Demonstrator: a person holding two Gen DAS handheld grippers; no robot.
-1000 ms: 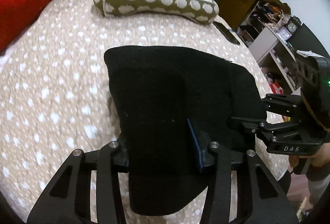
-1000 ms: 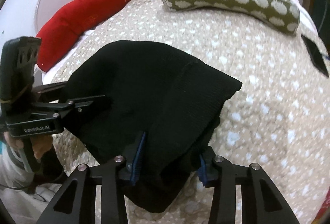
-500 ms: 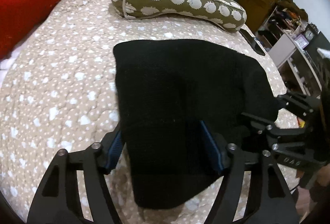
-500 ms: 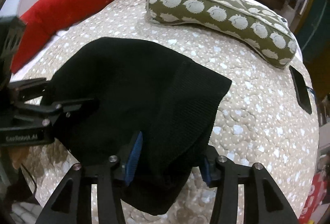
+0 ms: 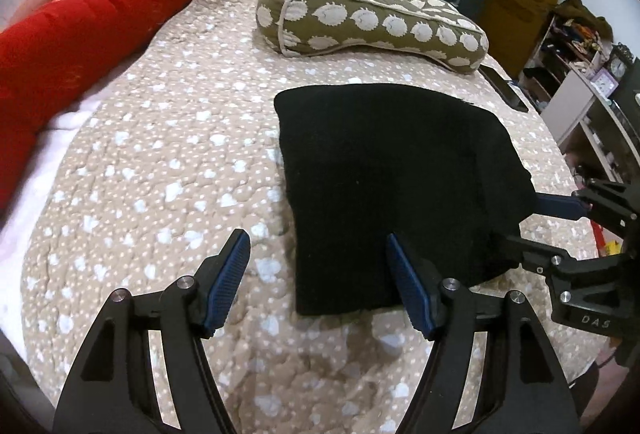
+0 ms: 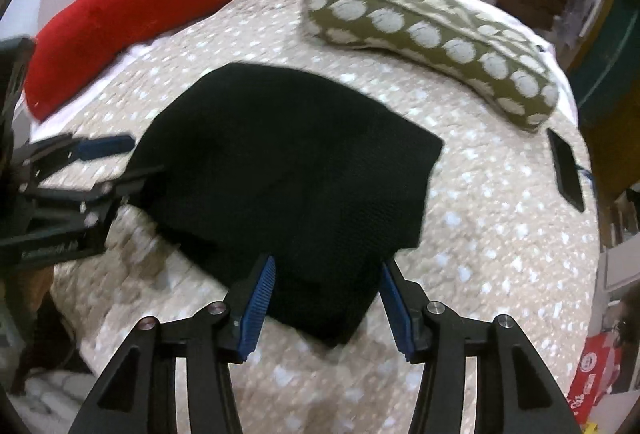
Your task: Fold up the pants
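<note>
While the folded black pants [image 5: 394, 190] lie flat on the spotted quilt [image 5: 160, 170], both grippers have just let their jaws spread: the left gripper [image 5: 318, 276] and right gripper [image 6: 326, 300] hang wide apart, gripping nothing, at the bundle's near edge.

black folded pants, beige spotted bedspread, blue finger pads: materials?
Black folded pants: probably a matte knit; a fine ribbed texture shows in the right wrist view.
Beige white-spotted bedspread: quilted cloth, puffy stitched cells.
Blue pads on the left gripper's fingers: likely rubber or plastic; ridged, grippy face.
</note>
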